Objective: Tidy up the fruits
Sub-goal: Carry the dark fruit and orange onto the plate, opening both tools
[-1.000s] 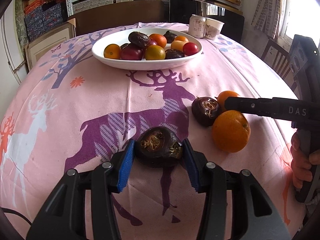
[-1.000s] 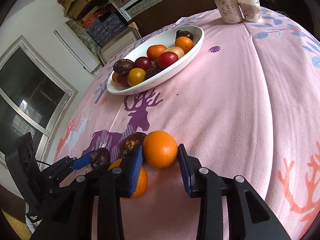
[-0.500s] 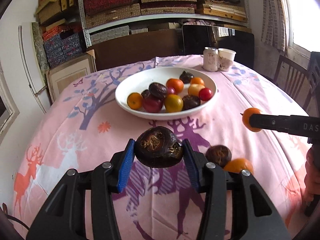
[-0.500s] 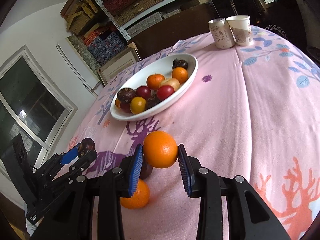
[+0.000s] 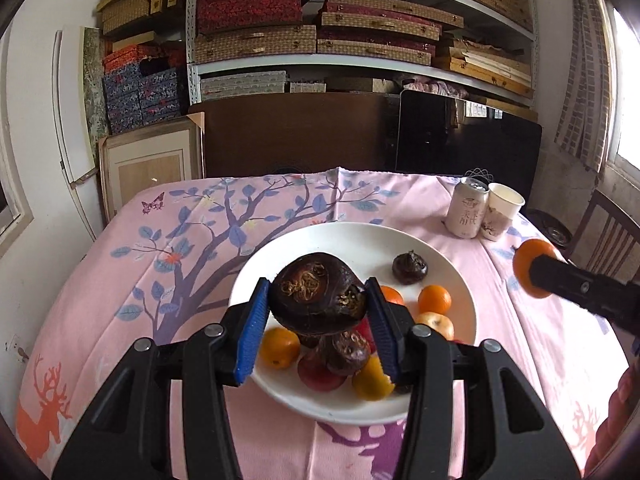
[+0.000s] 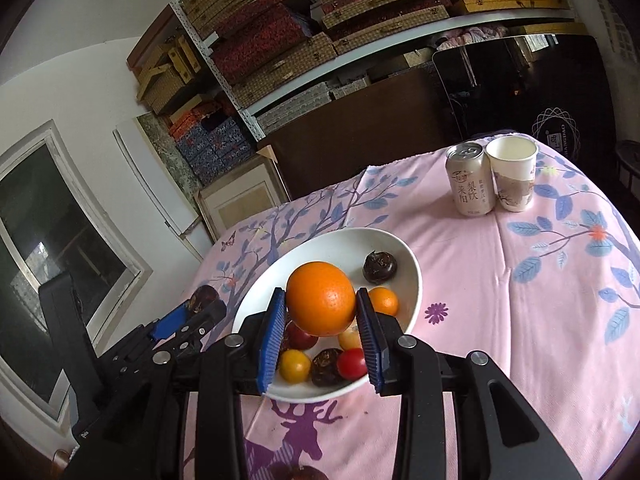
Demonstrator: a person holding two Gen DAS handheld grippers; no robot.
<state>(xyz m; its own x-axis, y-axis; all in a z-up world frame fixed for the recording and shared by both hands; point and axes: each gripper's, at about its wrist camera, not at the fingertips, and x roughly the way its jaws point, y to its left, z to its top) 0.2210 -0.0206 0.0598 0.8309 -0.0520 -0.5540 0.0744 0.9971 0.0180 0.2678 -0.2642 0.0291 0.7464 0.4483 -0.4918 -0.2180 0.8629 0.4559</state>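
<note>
Pink deer-print tablecloth (image 5: pixel 120 320) carries a white plate (image 5: pixel 352 240) of mixed fruit, above it the left gripper (image 5: pixel 318 328) pinching a dark wrinkled fruit (image 5: pixel 316 292) and the right gripper (image 6: pixel 322 334) pinching an orange (image 6: pixel 320 298), can (image 6: pixel 470 184) and paper cup (image 6: pixel 514 178) touching behind.

The bench wears a pink printed cloth (image 6: pixel 500 320), matt and soft, with faint creases. The bowl (image 6: pixel 412 276) looks like white glazed ceramic, smooth and glossy. The orange (image 6: pixel 321 298) has a pebbled, slightly shiny peel; the dark fruit (image 5: pixel 318 294) is rough, wrinkled and dull brown. The fingers (image 5: pixel 250 328) look like matt black plastic with ribbed blue pads and bright metal screws. At the far right corner stand a satin metal can (image 6: pixel 469 184) and a paper cup (image 6: pixel 514 176).
</note>
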